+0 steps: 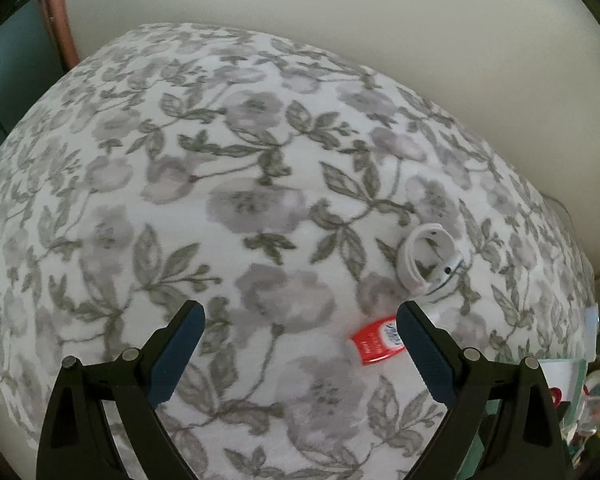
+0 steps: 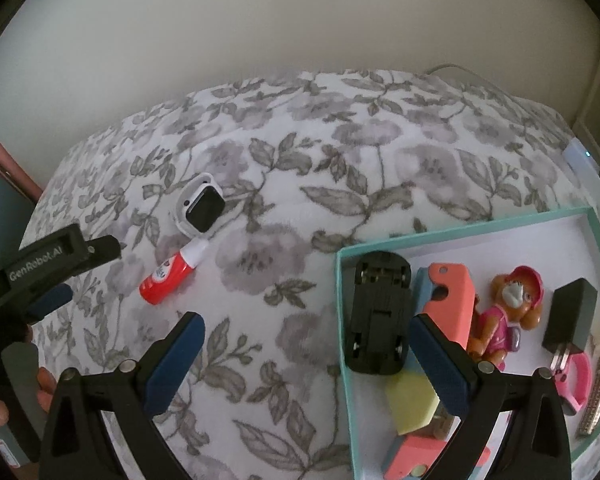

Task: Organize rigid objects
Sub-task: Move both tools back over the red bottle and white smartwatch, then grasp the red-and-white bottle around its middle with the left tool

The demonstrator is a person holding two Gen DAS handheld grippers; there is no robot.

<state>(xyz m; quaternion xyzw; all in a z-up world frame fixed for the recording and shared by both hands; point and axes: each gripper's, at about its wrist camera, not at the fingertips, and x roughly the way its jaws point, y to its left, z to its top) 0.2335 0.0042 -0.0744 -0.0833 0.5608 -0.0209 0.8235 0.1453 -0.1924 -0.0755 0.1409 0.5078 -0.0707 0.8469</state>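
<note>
In the left wrist view, the left gripper [image 1: 300, 320] is seen spread wide at the bottom of the frame, with nothing between its blue-padded fingers [image 1: 176, 360]. Beneath it lies a bed covered by a white blanket printed with grey flowers and leaves [image 1: 240, 160]. A small red bottle with a printed label [image 1: 376, 344] lies on the blanket at the lower right of centre, just inside the right-hand finger and partly hidden behind it. Just above that finger, at the right of the frame, a white-strapped smartwatch [image 1: 428, 264] rests on its side on the blanket.

In the right wrist view, the right gripper [image 2: 306, 322] is likewise held wide apart and empty at the bottom of the frame. The same red bottle [image 2: 168, 280], white-capped, is seen lying at the left of centre, above the left-hand finger, with the smartwatch [image 2: 202, 210] just above its cap, dark screen facing up. The left gripper [image 2: 40, 280] enters from the left edge, near the bottle. At the lower right, a teal cardboard box with a white inside [image 2: 460, 232] sits on the blanket. It holds an overturned black toy car [image 2: 380, 316], a coral-pink folding cutter [image 2: 452, 300], a puppy figurine in pink clothing [image 2: 508, 312], a black plug adapter [image 2: 570, 316] and a pale yellow block [image 2: 410, 404]; the right-hand finger stands over the box, in front of the car and cutter.
</note>
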